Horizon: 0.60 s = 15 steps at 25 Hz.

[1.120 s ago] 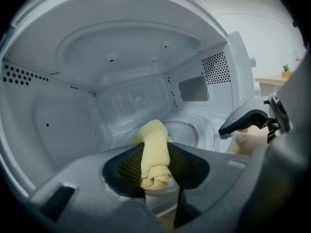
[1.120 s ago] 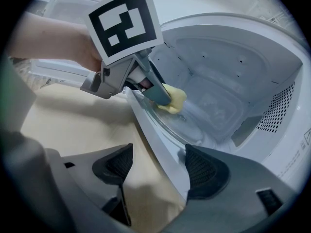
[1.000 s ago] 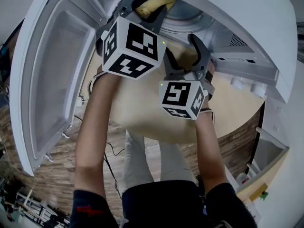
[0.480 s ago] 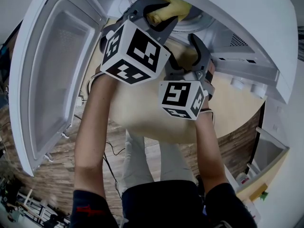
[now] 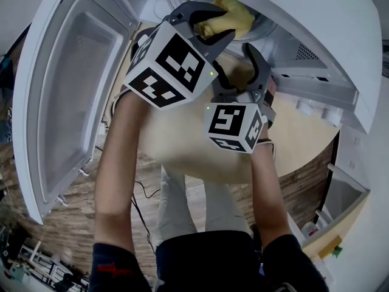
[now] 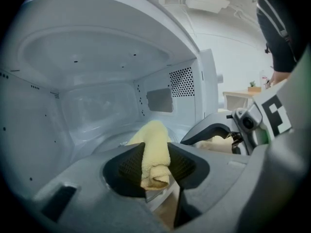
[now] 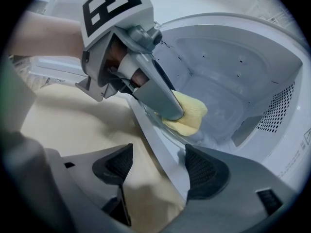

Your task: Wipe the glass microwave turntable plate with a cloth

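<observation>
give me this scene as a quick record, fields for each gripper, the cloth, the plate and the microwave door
left gripper: shut on the yellow cloth, reaching into the microwave
right gripper: open, holding nothing, at the microwave's front edge
yellow cloth: rolled, far end appears to rest on the glass plate
glass plate: inside the cavity, under the cloth
microwave door: swung wide open

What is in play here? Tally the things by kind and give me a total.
yellow cloth: 1
glass turntable plate: 1
microwave: 1
tools: 2, left tool shut on the yellow cloth, right tool open
Total: 5
</observation>
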Each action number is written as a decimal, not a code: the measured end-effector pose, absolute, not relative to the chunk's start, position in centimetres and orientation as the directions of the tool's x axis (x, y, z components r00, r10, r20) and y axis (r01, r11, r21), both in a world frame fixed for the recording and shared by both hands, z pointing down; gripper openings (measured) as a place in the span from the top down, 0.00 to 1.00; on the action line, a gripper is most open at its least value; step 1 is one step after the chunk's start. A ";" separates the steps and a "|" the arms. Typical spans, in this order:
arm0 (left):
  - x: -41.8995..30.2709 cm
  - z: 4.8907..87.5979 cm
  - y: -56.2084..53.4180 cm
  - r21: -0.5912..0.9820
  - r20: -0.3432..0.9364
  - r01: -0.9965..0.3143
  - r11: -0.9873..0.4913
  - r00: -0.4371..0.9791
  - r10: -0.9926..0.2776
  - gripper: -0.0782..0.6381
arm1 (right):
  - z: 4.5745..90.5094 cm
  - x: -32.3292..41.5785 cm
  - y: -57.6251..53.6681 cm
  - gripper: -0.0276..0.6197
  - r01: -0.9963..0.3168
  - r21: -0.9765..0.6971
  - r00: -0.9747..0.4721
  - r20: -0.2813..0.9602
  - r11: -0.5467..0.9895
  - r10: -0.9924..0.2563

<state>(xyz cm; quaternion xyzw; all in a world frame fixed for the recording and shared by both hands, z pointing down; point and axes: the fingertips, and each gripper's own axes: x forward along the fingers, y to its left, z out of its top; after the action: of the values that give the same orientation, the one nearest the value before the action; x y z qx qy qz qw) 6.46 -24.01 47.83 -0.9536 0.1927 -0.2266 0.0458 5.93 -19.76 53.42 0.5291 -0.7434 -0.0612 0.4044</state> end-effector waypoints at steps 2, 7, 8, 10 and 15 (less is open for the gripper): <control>6.4 47.8 -23.9 -0.160 0.415 -0.340 -0.927 0.829 -0.375 0.71 | 53.4 5.9 -19.7 0.50 -0.738 0.518 -0.113 0.537 0.433 -0.836; 6.4 47.7 -24.1 -0.163 0.411 -0.359 -0.919 0.822 -0.394 0.71 | 53.4 5.9 -19.8 0.50 -0.737 0.519 -0.114 0.536 0.433 -0.836; 6.4 47.8 -24.2 -0.169 0.411 -0.363 -0.916 0.819 -0.401 0.71 | 53.4 5.9 -19.8 0.50 -0.737 0.519 -0.114 0.536 0.433 -0.836; 6.4 47.8 -24.3 -0.183 0.411 -0.371 -0.911 0.812 -0.413 0.71 | 53.4 5.9 -19.8 0.50 -0.737 0.519 -0.115 0.536 0.434 -0.836; 6.1 48.1 -24.7 -0.225 0.427 -0.393 -0.891 0.783 -0.453 0.70 | 53.4 5.9 -19.8 0.50 -0.737 0.521 -0.112 0.535 0.432 -0.837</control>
<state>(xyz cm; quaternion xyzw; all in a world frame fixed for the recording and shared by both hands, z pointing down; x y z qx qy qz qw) 6.14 -24.68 48.10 -0.9421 0.2245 -0.2412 0.0621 5.89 -19.76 53.41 0.5294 -0.7431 -0.0621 0.4046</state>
